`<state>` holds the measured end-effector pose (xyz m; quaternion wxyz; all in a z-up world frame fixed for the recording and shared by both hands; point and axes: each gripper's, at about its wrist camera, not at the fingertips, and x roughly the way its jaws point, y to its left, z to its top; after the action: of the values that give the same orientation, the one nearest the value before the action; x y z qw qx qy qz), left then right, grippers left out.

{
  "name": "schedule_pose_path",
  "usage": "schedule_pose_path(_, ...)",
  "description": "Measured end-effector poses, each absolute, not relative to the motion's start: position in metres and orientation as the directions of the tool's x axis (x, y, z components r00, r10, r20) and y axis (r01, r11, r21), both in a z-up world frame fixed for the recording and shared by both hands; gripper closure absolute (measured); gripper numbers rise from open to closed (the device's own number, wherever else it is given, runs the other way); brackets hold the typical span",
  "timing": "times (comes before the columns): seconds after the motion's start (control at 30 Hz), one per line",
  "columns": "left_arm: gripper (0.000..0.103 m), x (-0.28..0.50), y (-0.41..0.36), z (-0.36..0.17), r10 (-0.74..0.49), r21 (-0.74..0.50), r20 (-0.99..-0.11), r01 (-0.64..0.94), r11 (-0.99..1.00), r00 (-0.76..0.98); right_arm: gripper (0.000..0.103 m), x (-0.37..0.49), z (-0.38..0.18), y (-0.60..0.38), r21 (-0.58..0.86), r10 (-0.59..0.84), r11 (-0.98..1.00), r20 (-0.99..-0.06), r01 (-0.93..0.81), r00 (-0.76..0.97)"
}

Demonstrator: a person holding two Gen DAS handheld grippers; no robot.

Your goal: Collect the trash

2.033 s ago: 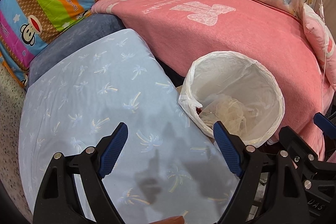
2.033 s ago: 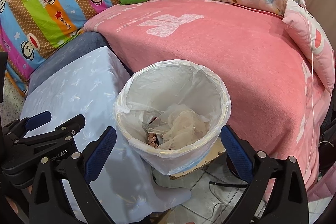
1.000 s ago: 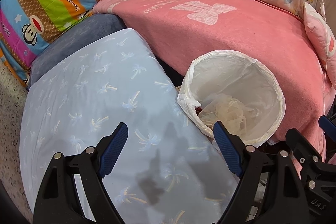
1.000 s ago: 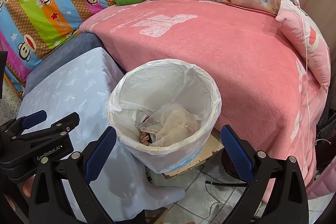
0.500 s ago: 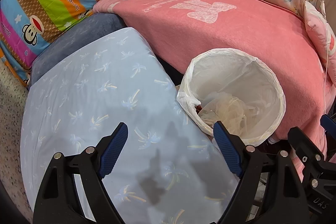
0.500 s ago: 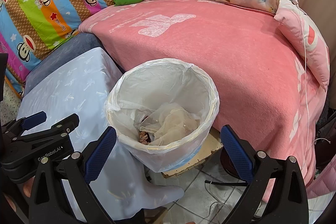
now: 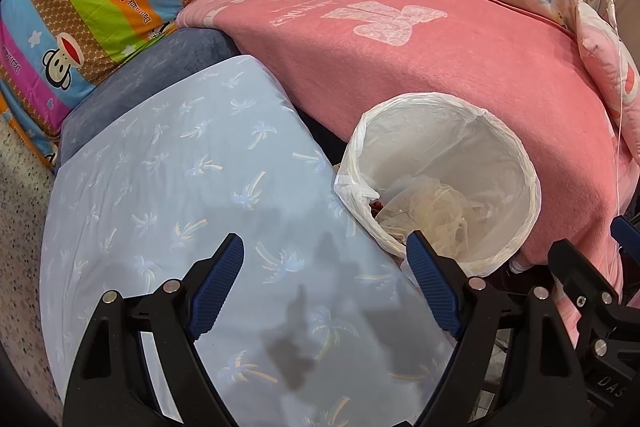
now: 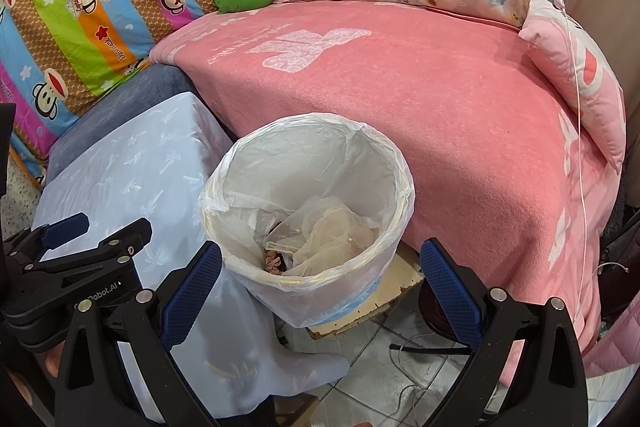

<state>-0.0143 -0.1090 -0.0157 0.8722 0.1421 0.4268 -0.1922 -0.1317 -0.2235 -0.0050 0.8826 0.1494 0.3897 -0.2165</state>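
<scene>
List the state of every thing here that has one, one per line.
Left hand-held gripper: open, holding nothing.
Right hand-held gripper: open, holding nothing.
White plastic-lined round trash bin: upright, uncovered, partly filled.
Crumpled translucent plastic trash: lying inside the bin.
Pale blue palm-print cloth: spread flat, with a dark stain.

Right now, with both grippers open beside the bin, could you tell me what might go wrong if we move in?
1. The trash bin stands on a small board over the tile floor, so a nudge from the right gripper could tip it.
2. The liner bag looks loose and bunched at the rim, so it might slip inward.
3. A thin white cord hangs over the pink blanket and could snag.
</scene>
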Motion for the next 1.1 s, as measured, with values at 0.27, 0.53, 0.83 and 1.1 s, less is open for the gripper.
schedule_pose_path(0.27,0.023,-0.017,-0.109,-0.014,-0.214,0.088,-0.795,0.457,0.885,0.568,0.006,-0.135,-0.002,-0.221,0.096,-0.268,0.862,-0.748,0.499,0.607)
schedule_pose_path(0.53,0.023,-0.017,-0.108,-0.013,-0.212,0.090,-0.795,0.455,0.886,0.569,0.006,-0.136,-0.001,-0.219,0.096,-0.269,0.861,-0.748,0.499,0.608)
schedule_pose_path(0.83,0.023,-0.018,-0.108,-0.012,-0.212,0.091,-0.794,0.456,0.886,0.570,0.006,-0.136,0.001,-0.218,0.094,-0.271,0.861,-0.746,0.500,0.608)
schedule_pose_path(1.1,0.023,-0.020,-0.105,-0.008,-0.214,0.096,-0.787,0.457,0.884,0.579,0.006,-0.139,0.006,-0.218,0.097,-0.274,0.860,-0.740,0.501,0.614)
